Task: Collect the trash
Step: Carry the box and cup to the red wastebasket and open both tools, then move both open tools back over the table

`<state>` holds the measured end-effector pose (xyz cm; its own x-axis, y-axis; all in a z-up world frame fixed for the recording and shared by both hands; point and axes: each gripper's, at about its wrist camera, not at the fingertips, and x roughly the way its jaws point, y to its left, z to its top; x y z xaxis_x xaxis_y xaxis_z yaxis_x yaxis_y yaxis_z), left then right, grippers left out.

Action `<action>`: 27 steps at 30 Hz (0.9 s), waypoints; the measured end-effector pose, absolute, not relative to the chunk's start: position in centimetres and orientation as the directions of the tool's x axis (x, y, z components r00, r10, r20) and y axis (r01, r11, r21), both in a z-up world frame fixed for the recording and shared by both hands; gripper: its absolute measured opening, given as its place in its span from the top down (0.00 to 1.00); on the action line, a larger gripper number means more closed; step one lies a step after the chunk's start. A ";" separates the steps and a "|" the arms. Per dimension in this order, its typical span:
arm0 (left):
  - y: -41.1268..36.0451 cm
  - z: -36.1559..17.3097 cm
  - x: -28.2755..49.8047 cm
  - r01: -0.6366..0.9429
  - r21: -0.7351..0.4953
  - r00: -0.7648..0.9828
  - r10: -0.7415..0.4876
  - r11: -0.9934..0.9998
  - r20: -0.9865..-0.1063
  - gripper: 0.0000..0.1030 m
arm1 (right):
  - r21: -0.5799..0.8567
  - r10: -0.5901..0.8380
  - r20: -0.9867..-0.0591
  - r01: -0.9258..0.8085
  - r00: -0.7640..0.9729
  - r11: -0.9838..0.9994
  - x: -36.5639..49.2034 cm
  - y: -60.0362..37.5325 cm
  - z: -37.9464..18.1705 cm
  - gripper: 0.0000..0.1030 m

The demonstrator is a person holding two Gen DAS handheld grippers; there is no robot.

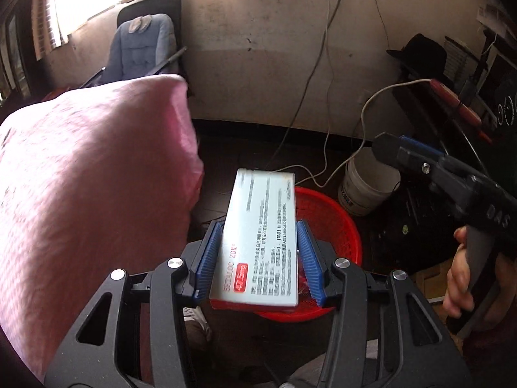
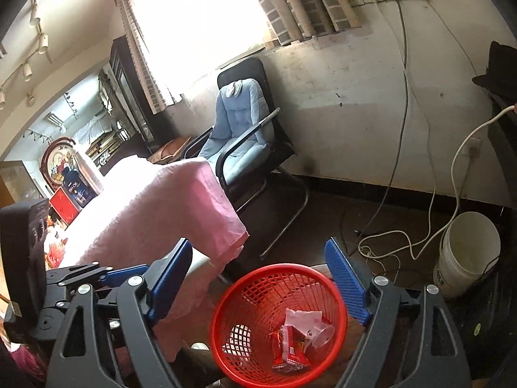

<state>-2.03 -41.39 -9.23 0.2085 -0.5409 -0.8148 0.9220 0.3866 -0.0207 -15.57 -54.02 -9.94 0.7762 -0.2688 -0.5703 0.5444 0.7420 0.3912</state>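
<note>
My left gripper [image 1: 260, 236] is shut on a flat white and red medicine box [image 1: 261, 239], gripped by its long sides, and holds it above the red mesh basket [image 1: 342, 226] on the floor. My right gripper [image 2: 258, 258] is open and empty, above the same basket [image 2: 245, 294]. Crumpled red and white wrappers [image 2: 295, 339] lie in the basket's bottom. The right gripper also shows in the left wrist view [image 1: 387, 148], held in a hand at the right. The left gripper's body [image 2: 74, 278] shows at the left of the right wrist view.
A table under a pink cloth [image 1: 90, 194] stands to the left, close to the basket. A white bucket [image 2: 465, 252] and loose cables [image 2: 387, 245] are on the dark floor to the right. A chair with a blue cushion [image 2: 239, 129] stands by the wall.
</note>
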 end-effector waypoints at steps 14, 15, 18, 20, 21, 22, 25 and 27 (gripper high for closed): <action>-38.1 -6.8 -2.1 0.886 0.042 0.324 -0.552 0.461 -0.768 0.14 | 0.406 -0.236 -0.554 0.506 0.798 0.761 -15.1 -52.5 -9.2 0.11; -37.8 -6.6 -2.1 0.882 0.046 0.333 -0.552 0.469 -0.765 0.14 | 0.401 -0.235 -0.554 0.503 0.799 0.765 -15.0 -52.2 -9.0 0.10; -36.8 -5.9 -1.8 0.871 0.055 0.357 -0.553 0.488 -0.753 0.13 | 0.385 -0.239 -0.552 0.499 0.799 0.776 -14.7 -51.4 -8.4 0.06; -36.0 -5.3 -1.7 0.863 0.056 0.372 -0.558 0.502 -0.742 0.11 | 0.381 -0.239 -0.545 0.491 0.804 0.783 -14.7 -50.9 -7.9 0.06; -35.5 -5.1 -1.6 0.860 0.055 0.377 -0.561 0.507 -0.737 0.11 | 0.379 -0.238 -0.544 0.488 0.805 0.786 -14.6 -50.7 -7.6 0.06; -35.0 -4.8 -1.5 0.857 0.054 0.383 -0.563 0.513 -0.732 0.11 | 0.374 -0.237 -0.544 0.486 0.805 0.790 -14.6 -50.4 -7.3 0.06; -33.7 -4.0 -1.3 0.846 0.051 0.401 -0.570 0.530 -0.717 0.10 | 0.347 -0.247 -0.539 0.479 0.805 0.806 -14.4 -49.2 -6.4 0.06; -32.9 -3.5 -1.3 0.837 0.056 0.419 -0.572 0.544 -0.705 0.10 | 0.317 -0.261 -0.536 0.478 0.803 0.819 -14.2 -48.3 -5.8 0.06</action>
<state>-1.26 -32.87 -3.49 0.4187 -0.5724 -0.7050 0.8373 0.5440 0.0556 -14.19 -48.27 -5.78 0.8027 -0.2615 -0.5361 0.4783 0.8192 0.3165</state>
